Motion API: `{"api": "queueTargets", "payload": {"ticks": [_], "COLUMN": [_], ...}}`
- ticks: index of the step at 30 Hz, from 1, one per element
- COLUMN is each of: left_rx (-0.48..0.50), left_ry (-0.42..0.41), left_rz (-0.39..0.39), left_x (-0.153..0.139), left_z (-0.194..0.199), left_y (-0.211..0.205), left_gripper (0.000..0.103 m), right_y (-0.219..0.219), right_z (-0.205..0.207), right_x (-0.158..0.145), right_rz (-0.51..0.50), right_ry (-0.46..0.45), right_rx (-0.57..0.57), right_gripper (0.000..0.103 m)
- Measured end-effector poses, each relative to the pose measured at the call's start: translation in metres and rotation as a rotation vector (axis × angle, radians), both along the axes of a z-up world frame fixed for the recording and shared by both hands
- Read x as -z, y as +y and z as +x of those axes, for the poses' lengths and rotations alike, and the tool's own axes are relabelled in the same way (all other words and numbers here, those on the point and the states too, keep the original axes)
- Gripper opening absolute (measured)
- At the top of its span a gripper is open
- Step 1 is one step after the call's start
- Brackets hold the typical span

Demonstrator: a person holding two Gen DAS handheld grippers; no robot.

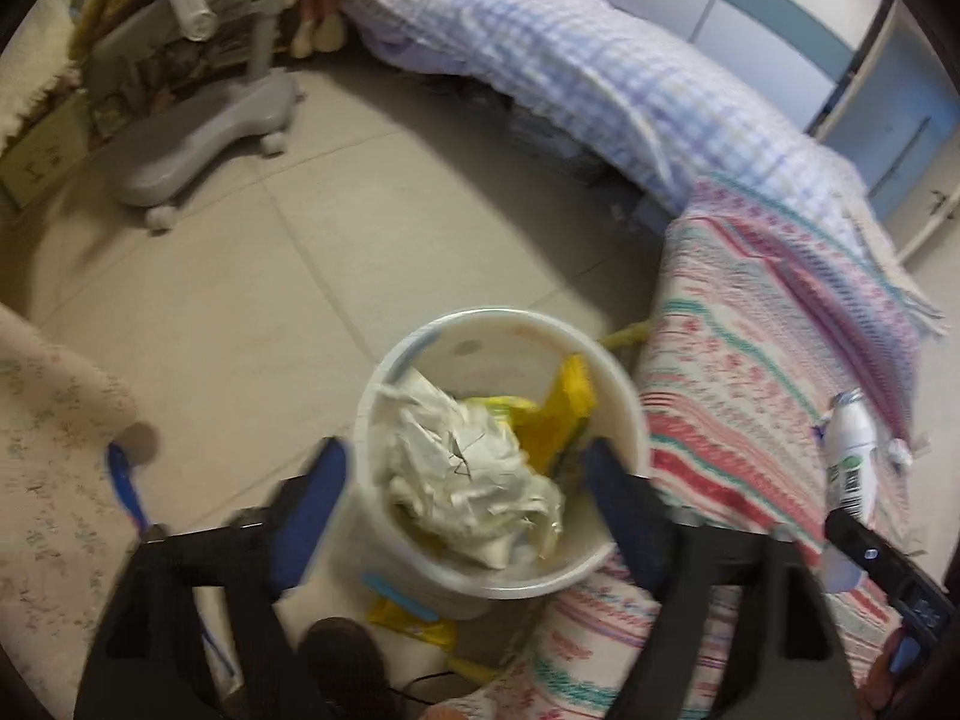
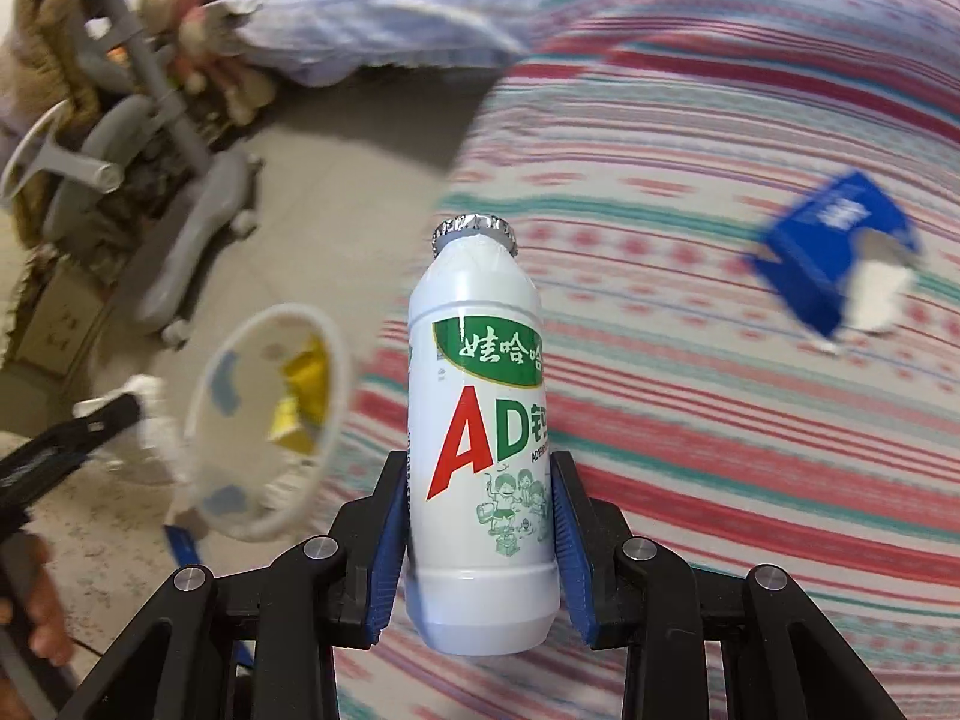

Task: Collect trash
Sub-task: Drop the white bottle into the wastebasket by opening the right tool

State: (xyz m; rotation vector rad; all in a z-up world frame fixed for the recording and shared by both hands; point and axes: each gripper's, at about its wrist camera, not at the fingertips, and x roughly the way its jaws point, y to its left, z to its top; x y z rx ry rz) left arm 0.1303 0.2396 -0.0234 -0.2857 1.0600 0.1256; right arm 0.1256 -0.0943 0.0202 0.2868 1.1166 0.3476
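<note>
A white bin (image 1: 384, 372) stands on the tiled floor against the bed's edge. Crumpled white paper (image 1: 468, 468) and a yellow wrapper (image 1: 564, 408) lie inside it. My left gripper (image 1: 465, 507) hangs open over the bin, with one blue pad outside the rim and the other over the inside. Neither pad touches the paper. My right gripper (image 2: 477, 462) is shut on a white drink bottle (image 2: 474, 420) with a foil cap and a red and green label, held above the striped bedsheet. The same bottle (image 1: 849, 456) shows at the right of the left wrist view. The bin (image 2: 336, 360) lies to the bottle's left.
A torn blue carton (image 2: 822, 252) lies on the striped bedsheet (image 2: 720, 420). A grey wheeled chair base (image 1: 198, 144) stands on the floor beyond the bin. A checked quilt (image 1: 570, 60) covers the bed. A yellow wrapper (image 1: 414, 618) and a dark shoe (image 1: 342, 660) are beside the bin.
</note>
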Motion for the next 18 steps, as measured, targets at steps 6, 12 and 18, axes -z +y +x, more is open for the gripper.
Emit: {"api": "queueTargets", "payload": {"ticks": [6,12,18], "left_rx": [-0.017,-0.002,-0.008], "left_ry": [0.028,0.064,0.079], "left_rz": [0.142,0.165,0.176], "left_x": [0.001,0.009,0.015], "left_z": [-0.012,-0.027,-0.033], "left_y": [0.013,0.03,0.042], "left_gripper": [0.094,0.094,0.094], "right_y": [0.042,0.08,0.108], "right_z": [0.011,0.021,0.031], "right_x": [0.005,0.019,0.036], "right_rz": [0.067,0.108,0.133], "right_ry": [-0.001,0.018,0.029], "right_rx": [-0.064,-0.126,-0.163], "right_gripper": [0.04,0.04,0.04]}}
